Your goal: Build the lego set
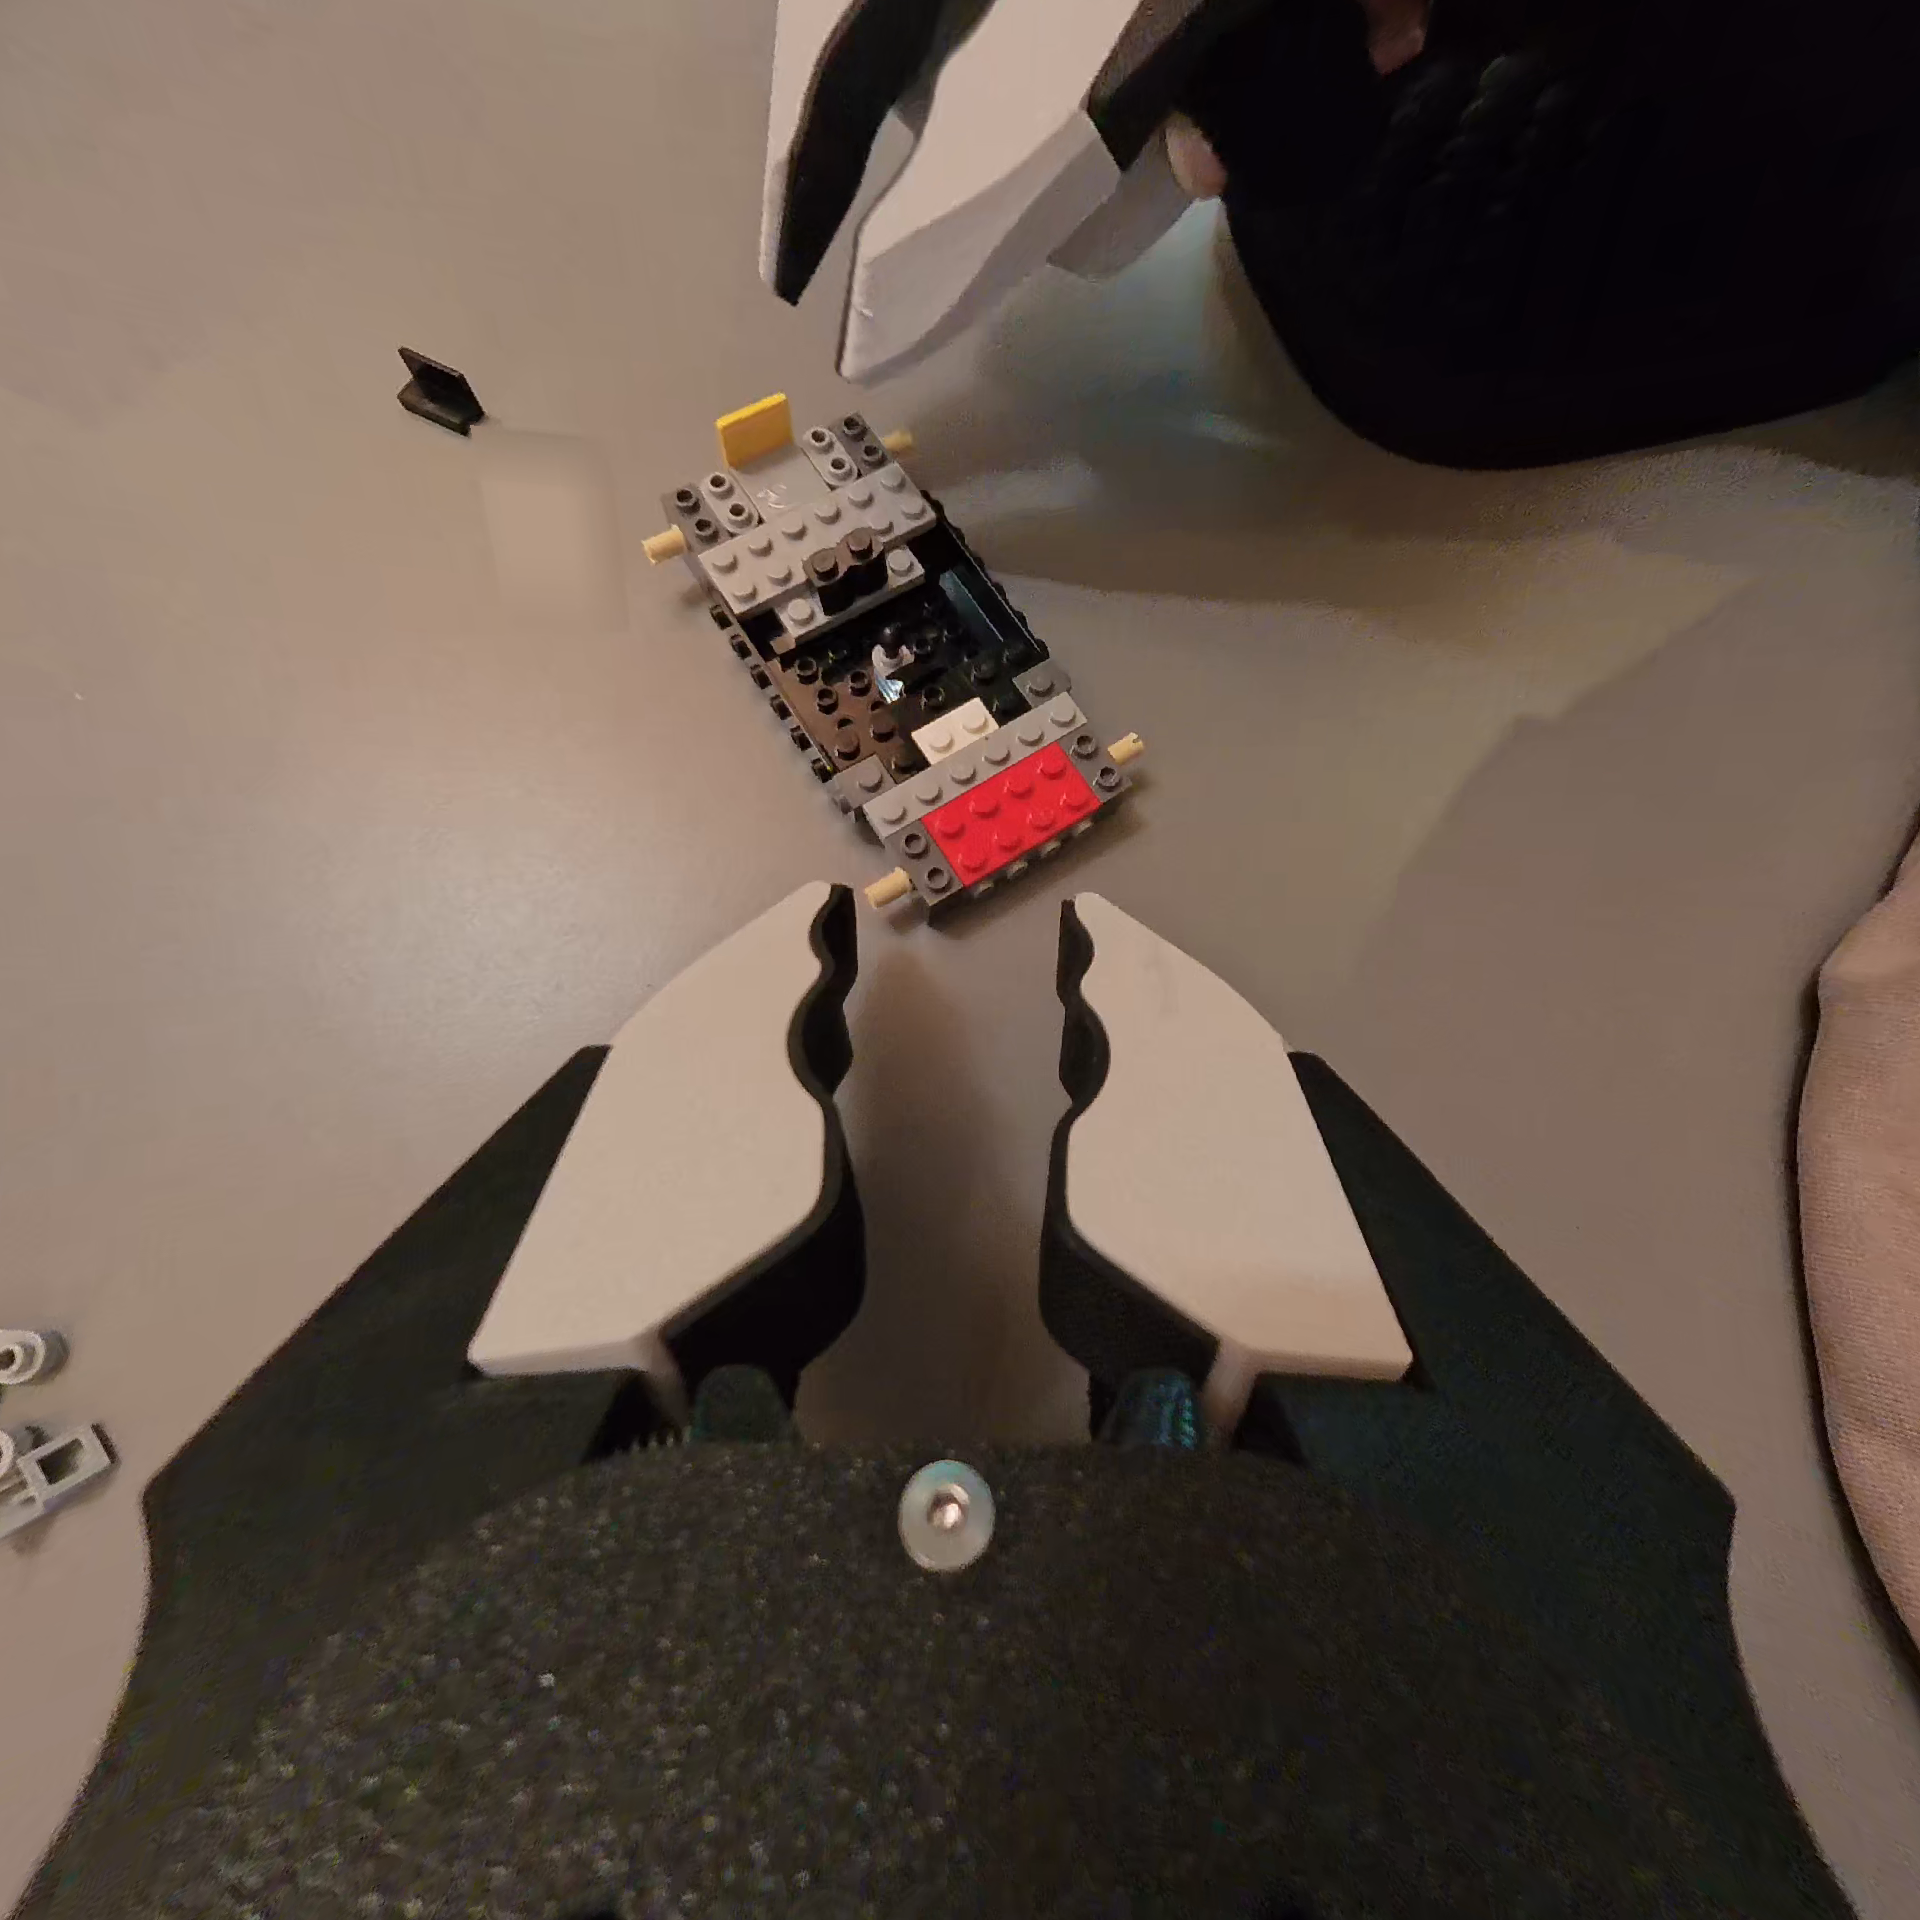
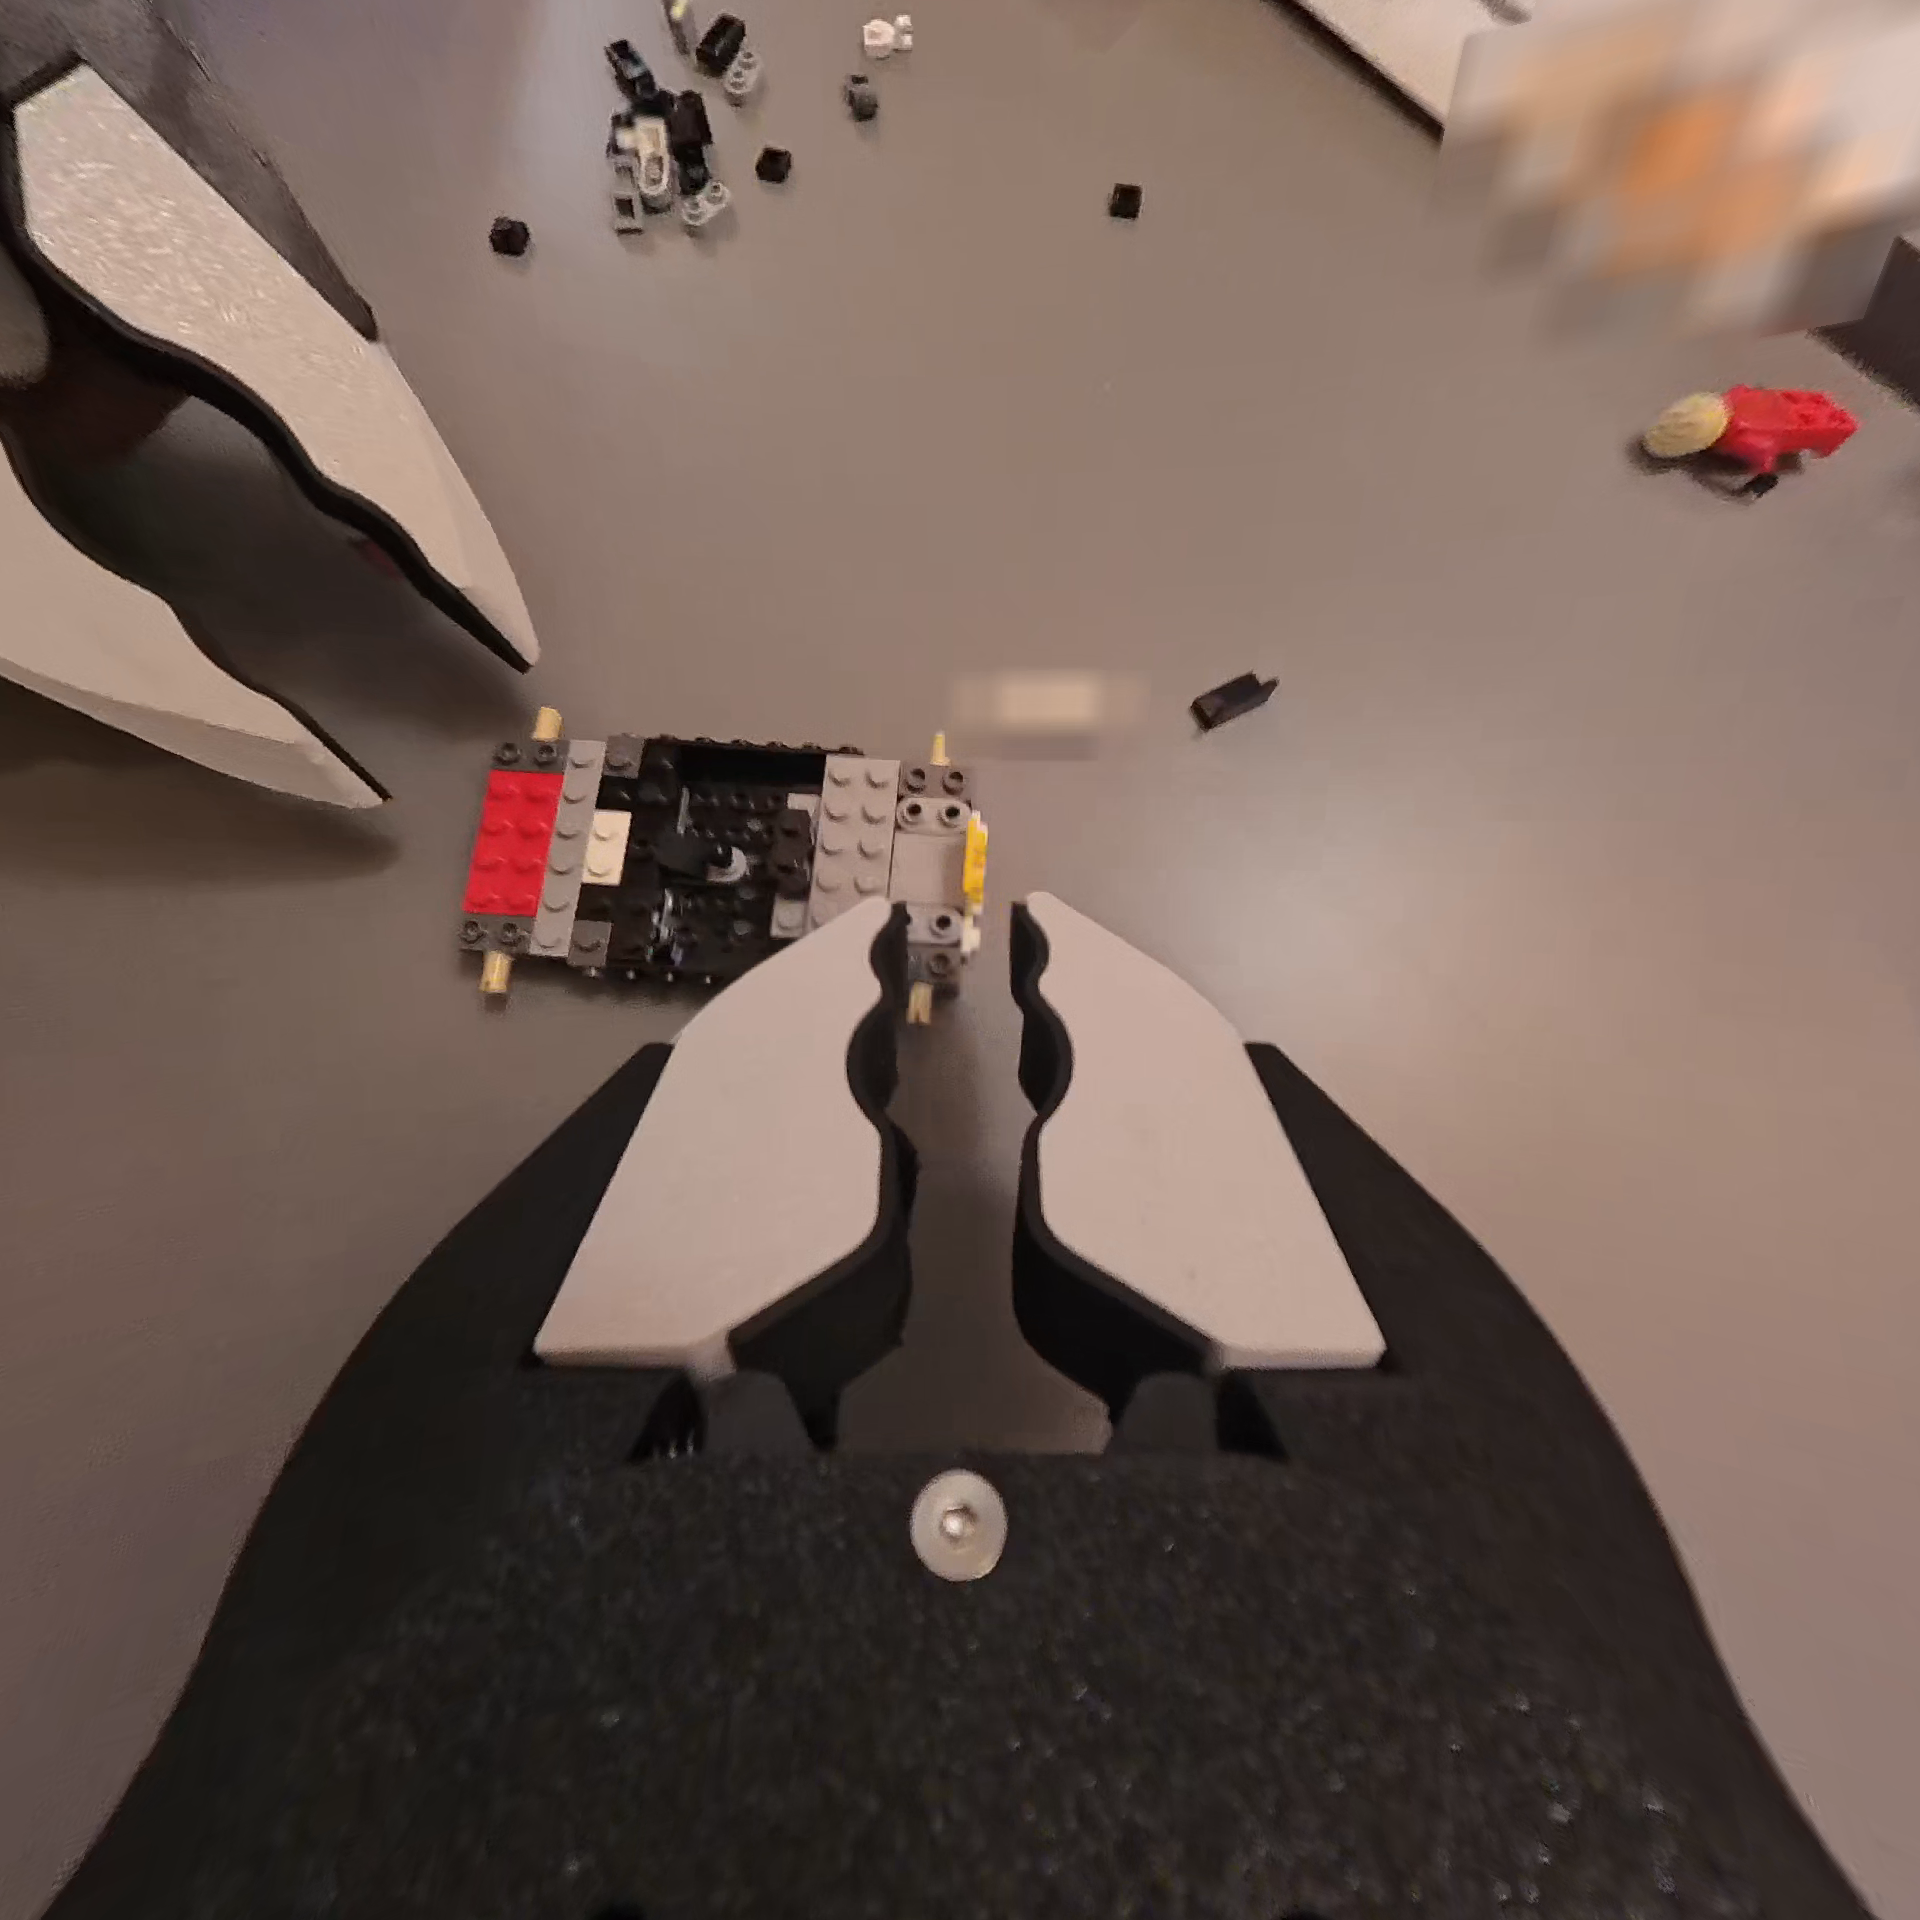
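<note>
Right wrist view: our right gripper (image 2: 954, 906) hangs over the yellow-tile end of the half-built grey, black and red lego car chassis (image 2: 717, 857) on the grey table (image 2: 1351, 1039).
Right jaws: apart, empty.
Left gripper (image 1: 958, 906): parted, empty, just short of the red end.
Advice: we should steady both ends squarely before pressing.

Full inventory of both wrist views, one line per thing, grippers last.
car chassis: 1, black and grey, table centre, flat.
red plate: 1, red, on one chassis end.
yellow tile: 1, yellow, at the opposite chassis end.
axle pins: 4, tan, at chassis corners.
black piece: 1, black, loose beside chassis.
loose parts pile: several, black, grey, white, far side of table.
red build: 1, red with tan disc, far right.
table: 1, grey.
left gripper: open, empty, by red end.
right gripper: open, empty, over yellow end.
</note>
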`<action>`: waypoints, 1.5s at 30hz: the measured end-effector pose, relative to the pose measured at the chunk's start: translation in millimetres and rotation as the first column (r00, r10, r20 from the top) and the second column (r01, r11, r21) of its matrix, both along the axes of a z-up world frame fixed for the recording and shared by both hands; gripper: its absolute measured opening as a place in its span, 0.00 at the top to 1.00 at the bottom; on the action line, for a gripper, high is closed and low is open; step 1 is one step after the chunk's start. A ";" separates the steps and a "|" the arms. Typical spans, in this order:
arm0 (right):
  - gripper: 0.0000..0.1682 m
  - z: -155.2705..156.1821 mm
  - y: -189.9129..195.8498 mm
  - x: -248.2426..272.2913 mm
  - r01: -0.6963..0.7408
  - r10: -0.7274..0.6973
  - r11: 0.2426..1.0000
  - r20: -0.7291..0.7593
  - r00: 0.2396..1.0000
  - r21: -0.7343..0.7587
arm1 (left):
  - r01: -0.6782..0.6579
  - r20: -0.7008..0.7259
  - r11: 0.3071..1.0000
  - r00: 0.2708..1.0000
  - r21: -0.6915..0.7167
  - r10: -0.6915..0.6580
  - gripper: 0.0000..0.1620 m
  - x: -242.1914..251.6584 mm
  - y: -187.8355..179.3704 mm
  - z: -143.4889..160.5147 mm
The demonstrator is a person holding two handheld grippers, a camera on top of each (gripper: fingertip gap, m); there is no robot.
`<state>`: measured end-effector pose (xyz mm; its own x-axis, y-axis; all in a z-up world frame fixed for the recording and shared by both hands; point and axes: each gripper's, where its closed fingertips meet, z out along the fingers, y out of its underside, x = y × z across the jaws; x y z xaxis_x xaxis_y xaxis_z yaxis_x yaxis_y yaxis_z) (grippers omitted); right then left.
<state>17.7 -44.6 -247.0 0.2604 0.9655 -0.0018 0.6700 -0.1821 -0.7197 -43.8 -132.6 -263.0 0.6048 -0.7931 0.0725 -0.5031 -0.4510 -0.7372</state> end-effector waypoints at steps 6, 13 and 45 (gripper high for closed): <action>0.83 -19.6 -13.7 -1.3 -0.059 0.056 0.983 -0.022 0.998 -0.173 | 0.003 -0.019 1.000 1.000 -0.027 -0.004 0.71 -0.4 -2.0 -9.2; 0.77 -20.0 -17.0 -6.9 -0.057 0.052 0.977 -0.031 0.998 -0.204 | -0.039 0.201 0.988 0.977 -0.147 0.068 0.72 3.1 3.3 0.3; 0.74 71.9 -57.8 -40.5 -0.253 0.442 0.701 -0.128 0.888 0.667 | 0.083 0.604 0.988 0.797 -0.133 0.015 0.91 20.0 -4.9 63.6</action>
